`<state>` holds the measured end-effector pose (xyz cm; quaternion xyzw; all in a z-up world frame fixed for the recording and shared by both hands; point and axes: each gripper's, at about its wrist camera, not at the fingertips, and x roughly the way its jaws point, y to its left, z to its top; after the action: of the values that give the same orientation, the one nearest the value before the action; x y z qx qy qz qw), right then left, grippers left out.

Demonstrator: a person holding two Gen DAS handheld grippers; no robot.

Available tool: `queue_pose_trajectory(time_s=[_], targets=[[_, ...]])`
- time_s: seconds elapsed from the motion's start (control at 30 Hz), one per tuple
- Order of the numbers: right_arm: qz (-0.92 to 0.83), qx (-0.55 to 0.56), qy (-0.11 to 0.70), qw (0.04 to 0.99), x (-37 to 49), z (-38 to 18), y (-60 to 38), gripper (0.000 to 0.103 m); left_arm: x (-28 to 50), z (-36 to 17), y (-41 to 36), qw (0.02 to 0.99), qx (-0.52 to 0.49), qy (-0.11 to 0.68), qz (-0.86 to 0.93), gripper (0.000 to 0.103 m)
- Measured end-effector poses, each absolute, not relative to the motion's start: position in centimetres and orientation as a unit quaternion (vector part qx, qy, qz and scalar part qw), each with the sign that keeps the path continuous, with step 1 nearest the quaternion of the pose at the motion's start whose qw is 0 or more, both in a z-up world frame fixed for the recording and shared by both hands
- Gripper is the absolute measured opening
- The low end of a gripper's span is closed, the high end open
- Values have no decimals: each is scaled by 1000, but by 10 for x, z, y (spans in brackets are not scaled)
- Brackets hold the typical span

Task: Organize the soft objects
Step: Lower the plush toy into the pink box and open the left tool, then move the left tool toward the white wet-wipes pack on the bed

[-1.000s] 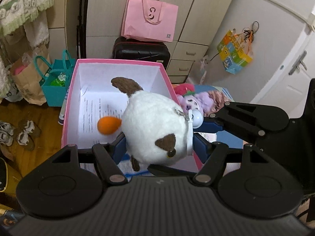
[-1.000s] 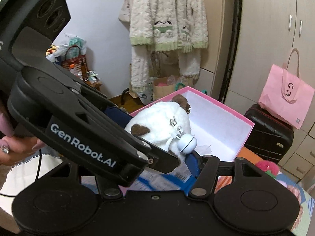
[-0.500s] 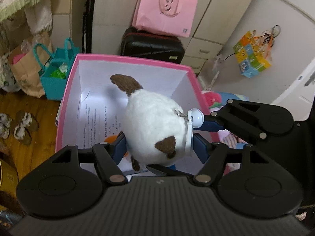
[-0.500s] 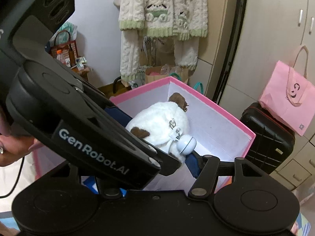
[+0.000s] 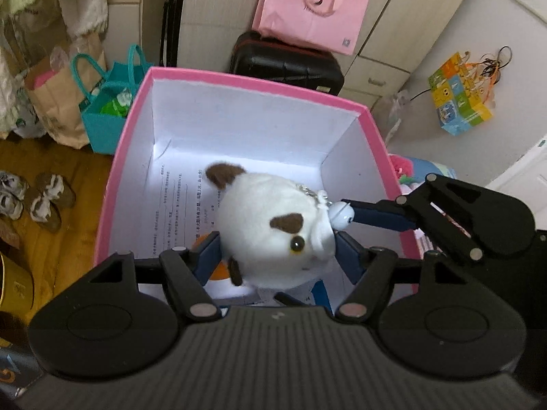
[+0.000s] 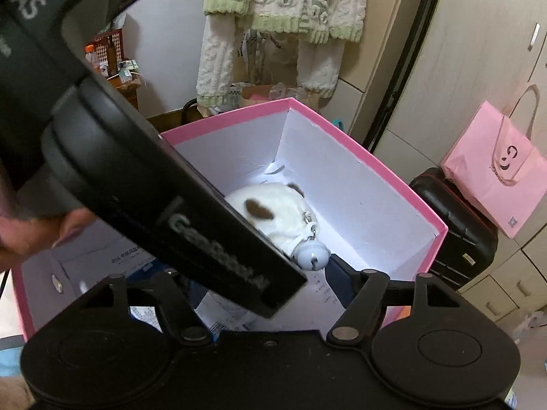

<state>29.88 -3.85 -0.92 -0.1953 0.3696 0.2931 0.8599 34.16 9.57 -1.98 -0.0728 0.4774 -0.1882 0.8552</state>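
We find the left claw (image 5: 277,251) clamped on the white round plush toy with brown patches (image 5: 273,229), centre frame, inside the pink cardboard box (image 5: 239,80). Soft, light; hold the body. Right claw's (image 6: 263,294) state we cannot tell.

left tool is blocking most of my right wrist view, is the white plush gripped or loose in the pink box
Observer: Gripped. In the left wrist view the left tool has a blue finger pressed on each side of the white plush, within the pink box walls.
Operator: anything under it
Observer: Yes, an orange object shows beneath the plush, beside the left-hand finger.
Operator: which way is it facing
Observer: Its dark eye faces the left camera, and one brown ear points toward the far wall.
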Motion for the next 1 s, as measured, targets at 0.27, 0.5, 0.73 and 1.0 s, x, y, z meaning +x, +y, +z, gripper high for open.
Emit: queue_pose_trajectory(time_s=[0.27,0.5,0.73,1.0], targets=[[299,-175,353,869,273,6,-54,76,298,13,105,876,-64,431,-206,72],[300,-169,340,875,243,20,-65,76,259,34,101,894,-17,398,-206,73],[295,-172,323,883,219,35,-69,76,221,53,97,897,7,385,-215,74],[296,-179,302,888,180,55,-74,77,175,70,96,899,31,377,-219,77]])
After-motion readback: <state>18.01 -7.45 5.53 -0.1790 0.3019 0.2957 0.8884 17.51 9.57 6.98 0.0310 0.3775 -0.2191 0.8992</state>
